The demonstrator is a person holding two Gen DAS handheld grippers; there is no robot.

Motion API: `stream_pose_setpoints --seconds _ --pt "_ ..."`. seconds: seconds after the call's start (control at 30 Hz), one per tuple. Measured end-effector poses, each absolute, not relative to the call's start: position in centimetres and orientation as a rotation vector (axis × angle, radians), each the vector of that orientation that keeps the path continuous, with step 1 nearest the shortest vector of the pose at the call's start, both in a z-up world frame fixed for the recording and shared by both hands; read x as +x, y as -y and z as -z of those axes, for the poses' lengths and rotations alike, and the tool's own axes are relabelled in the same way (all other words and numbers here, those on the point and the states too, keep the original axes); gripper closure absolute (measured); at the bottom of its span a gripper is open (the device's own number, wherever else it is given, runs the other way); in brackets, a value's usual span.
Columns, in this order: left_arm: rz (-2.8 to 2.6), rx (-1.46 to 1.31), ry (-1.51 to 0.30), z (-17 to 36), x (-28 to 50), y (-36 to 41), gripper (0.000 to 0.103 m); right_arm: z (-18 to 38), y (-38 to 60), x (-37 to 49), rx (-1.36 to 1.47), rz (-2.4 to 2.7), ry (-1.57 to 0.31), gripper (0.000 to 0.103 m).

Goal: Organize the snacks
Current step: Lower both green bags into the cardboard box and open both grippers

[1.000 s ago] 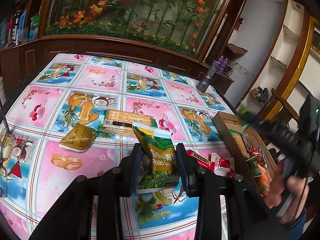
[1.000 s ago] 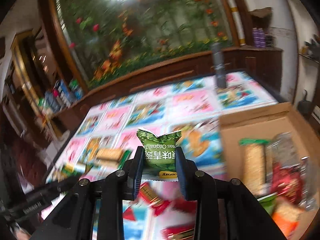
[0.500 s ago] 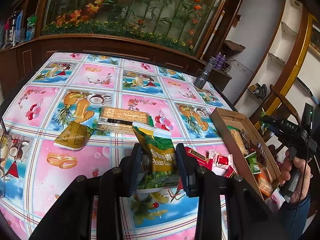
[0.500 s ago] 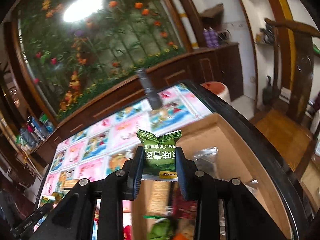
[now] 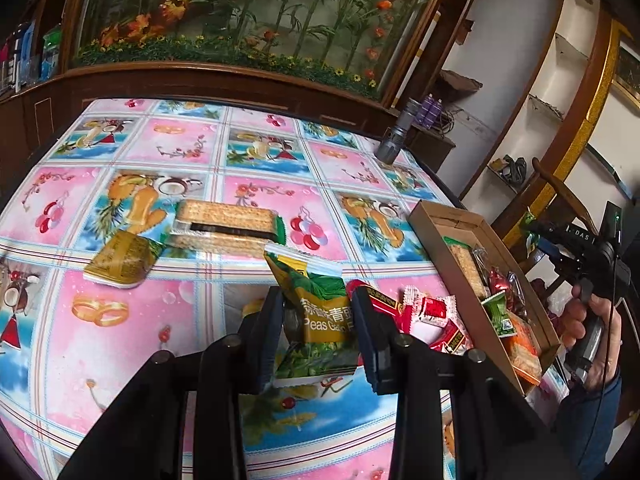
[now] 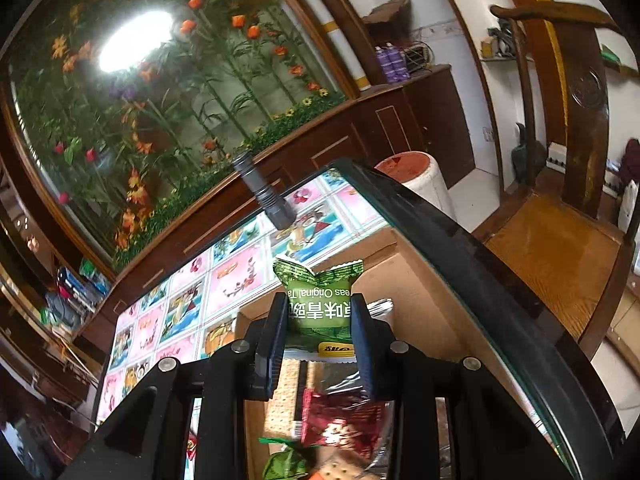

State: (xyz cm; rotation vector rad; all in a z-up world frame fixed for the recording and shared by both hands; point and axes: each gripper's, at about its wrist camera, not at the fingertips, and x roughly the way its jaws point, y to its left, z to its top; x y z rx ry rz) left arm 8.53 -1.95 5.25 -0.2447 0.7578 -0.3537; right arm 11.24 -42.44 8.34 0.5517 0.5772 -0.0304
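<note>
Bright daylight, lamp glare (image 6: 134, 42), fisheye-warped edges

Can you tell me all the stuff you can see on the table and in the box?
pea packet: 1, green and yellow, in the left gripper over the table
small pea packet: 1, green, in the right gripper above the box
cracker pack: 1, tan, flat on the table
gold packet: 1, gold-green, left of the cracker pack
red wrapped sweets: a few, red and white, on the table beside the box
cardboard box: 1, brown, at the table's right edge, holding mixed snacks
flashlight: 1, grey, standing at the far table corner
tablecloth: 1, pink and blue squares
left gripper: black, shut
right gripper: black, shut
hand: 1, holding the right gripper's handle
</note>
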Motion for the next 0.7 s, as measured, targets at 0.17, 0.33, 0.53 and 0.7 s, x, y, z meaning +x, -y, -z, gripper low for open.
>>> stream_pose_setpoints --seconds 0.17,0.33,0.53,0.7 --pt "0.376 -0.25 -0.768 -6.0 8.4 3.7 0.069 -8.3 44.2 11.2 0.576 0.044 -0.583 0.07" --pt "0.47 -0.254 -0.771 -7.9 8.1 8.1 0.069 -7.6 45.6 11.2 0.65 0.027 -0.599 0.07" --pt "0.625 -0.215 -0.77 -9.3 7.5 16.5 0.069 -6.7 45.2 12.1 0.682 -0.026 -0.647 0.07" --pt "0.714 -0.19 -0.818 -7.8 7.4 22.8 0.069 -6.0 44.5 13.0 0.663 -0.029 -0.695 0.07"
